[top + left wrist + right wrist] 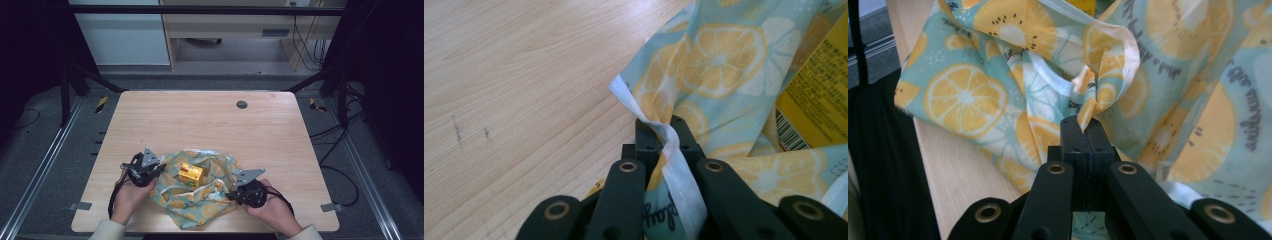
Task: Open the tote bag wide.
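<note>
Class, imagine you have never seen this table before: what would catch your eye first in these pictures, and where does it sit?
The eye lands first on the lemon-print cloth, rumpled at the near edge of the wooden table, with a small yellow carton sitting on its middle. Next come the two black tools at its sides: the left gripper is shut on the cloth's white-hemmed edge, and the right gripper is shut on a bunched fold at the opposite side.

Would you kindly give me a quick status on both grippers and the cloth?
Left gripper shut on lemon-print cloth edge. Right gripper shut on cloth too. Yellow carton sits on the cloth. Nothing obstructing.
</note>
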`<state>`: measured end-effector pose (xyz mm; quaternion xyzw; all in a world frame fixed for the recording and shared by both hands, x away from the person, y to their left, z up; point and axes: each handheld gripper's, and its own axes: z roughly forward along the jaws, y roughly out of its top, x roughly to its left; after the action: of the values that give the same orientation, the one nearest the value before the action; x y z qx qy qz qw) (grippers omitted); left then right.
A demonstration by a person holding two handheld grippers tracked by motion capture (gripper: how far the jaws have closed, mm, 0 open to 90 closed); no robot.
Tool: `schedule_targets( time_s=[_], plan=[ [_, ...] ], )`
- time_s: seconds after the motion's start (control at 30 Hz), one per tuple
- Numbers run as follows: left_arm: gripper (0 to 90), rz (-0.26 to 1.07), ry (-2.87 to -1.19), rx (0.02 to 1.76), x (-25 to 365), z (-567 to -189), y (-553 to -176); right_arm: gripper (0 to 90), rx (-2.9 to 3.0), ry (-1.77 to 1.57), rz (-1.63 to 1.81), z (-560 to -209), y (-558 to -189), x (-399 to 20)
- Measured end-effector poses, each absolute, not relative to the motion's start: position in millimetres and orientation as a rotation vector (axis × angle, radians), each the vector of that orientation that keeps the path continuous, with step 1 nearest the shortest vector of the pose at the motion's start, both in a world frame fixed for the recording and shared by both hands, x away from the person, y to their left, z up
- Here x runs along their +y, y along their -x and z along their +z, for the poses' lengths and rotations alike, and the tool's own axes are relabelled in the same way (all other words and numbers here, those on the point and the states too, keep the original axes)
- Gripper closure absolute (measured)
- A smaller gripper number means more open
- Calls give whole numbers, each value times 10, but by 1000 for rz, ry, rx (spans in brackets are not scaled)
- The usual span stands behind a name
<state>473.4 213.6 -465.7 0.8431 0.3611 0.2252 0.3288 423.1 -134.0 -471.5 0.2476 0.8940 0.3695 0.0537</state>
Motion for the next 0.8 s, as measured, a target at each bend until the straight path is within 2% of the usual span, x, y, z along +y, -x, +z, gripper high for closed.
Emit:
schedule_targets(
  time_s=[0.43, 0.8],
  plan=[
    [863, 549, -2227, 946, 2282, -4667, -4643, 900, 2804, -676, 1106, -4772, -4105, -1244],
    [854, 520, -2328, 964, 2325, -4774, -4662, 900, 2871, -611, 1083, -4856, -4056, -1131]
  ],
)
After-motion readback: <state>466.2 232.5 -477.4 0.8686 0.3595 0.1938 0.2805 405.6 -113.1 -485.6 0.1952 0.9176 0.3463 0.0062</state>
